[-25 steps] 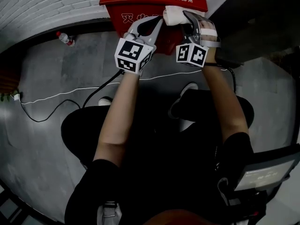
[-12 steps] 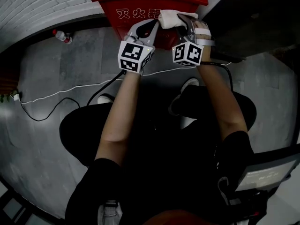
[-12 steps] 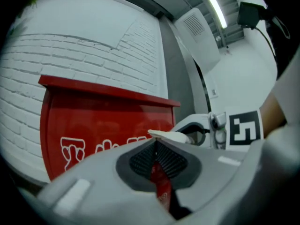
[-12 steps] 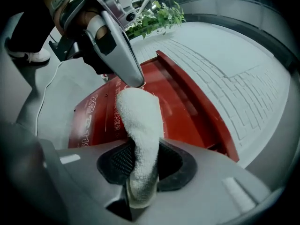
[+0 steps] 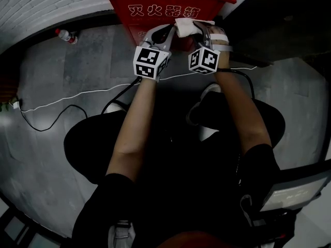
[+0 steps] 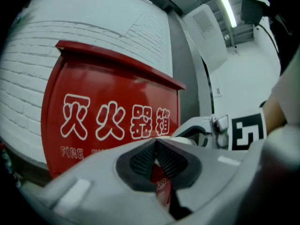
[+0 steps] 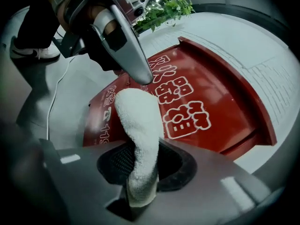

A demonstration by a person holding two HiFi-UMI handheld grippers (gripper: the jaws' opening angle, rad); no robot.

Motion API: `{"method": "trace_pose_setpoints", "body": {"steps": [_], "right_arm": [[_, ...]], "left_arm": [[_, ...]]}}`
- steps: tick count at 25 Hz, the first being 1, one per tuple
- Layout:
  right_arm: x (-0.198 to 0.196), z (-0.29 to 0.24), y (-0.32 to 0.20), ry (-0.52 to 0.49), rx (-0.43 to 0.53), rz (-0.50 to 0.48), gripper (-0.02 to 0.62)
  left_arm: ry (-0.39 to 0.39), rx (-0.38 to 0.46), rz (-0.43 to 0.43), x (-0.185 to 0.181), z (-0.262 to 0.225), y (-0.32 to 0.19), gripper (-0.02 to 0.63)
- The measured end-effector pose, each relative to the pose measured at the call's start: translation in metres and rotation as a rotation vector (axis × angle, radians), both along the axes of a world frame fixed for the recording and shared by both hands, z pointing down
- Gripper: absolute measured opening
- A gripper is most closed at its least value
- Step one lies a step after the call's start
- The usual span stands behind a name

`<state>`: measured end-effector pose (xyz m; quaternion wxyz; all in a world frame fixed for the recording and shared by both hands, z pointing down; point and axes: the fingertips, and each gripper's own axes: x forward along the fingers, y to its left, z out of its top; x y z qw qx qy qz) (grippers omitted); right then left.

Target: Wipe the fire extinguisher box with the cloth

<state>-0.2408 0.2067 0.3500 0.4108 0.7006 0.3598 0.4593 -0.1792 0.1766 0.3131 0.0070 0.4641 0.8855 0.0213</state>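
Observation:
The red fire extinguisher box (image 5: 155, 6) with white characters stands against the wall at the top of the head view. My right gripper (image 5: 199, 27) is shut on a white cloth (image 5: 185, 27), which is pressed to the box's front just below the characters. In the right gripper view the cloth (image 7: 140, 125) sticks up out of the jaws of the right gripper (image 7: 140, 168) in front of the box (image 7: 201, 102). My left gripper (image 5: 168, 31) sits right beside the cloth on its left, shut and holding nothing. Its pads (image 6: 143, 158) meet in front of the box (image 6: 93, 121).
A plastic bottle (image 5: 66, 35) lies on the grey floor left of the box. A white cable (image 5: 77, 98) runs across the floor in front of it. White brick wall (image 5: 46, 4) stands behind. A green plant (image 7: 171, 6) is to the left. The person's shoe (image 5: 207, 94) is close below the box.
Both grippers and the cloth have slid down the box's front, from beside the row of characters to just below it. Both stay shut.

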Motion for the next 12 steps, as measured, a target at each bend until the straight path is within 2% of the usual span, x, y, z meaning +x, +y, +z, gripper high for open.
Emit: {"method": "trace_pose_setpoints", "body": {"steps": [3, 6, 12], "right_arm": [[-0.001, 0.021, 0.002, -0.005, 0.034, 0.015, 0.098], [0.000, 0.038, 0.003, 0.005, 0.062, 0.028, 0.098], [0.001, 0.044, 0.002, 0.054, 0.057, 0.054, 0.098]], "left_arm": [[0.007, 0.039, 0.025, -0.006, 0.019, -0.004, 0.002], [0.027, 0.036, -0.002, 0.000, 0.040, 0.000, 0.002], [0.022, 0.087, -0.047, 0.009, 0.068, 0.002, 0.002]]}}
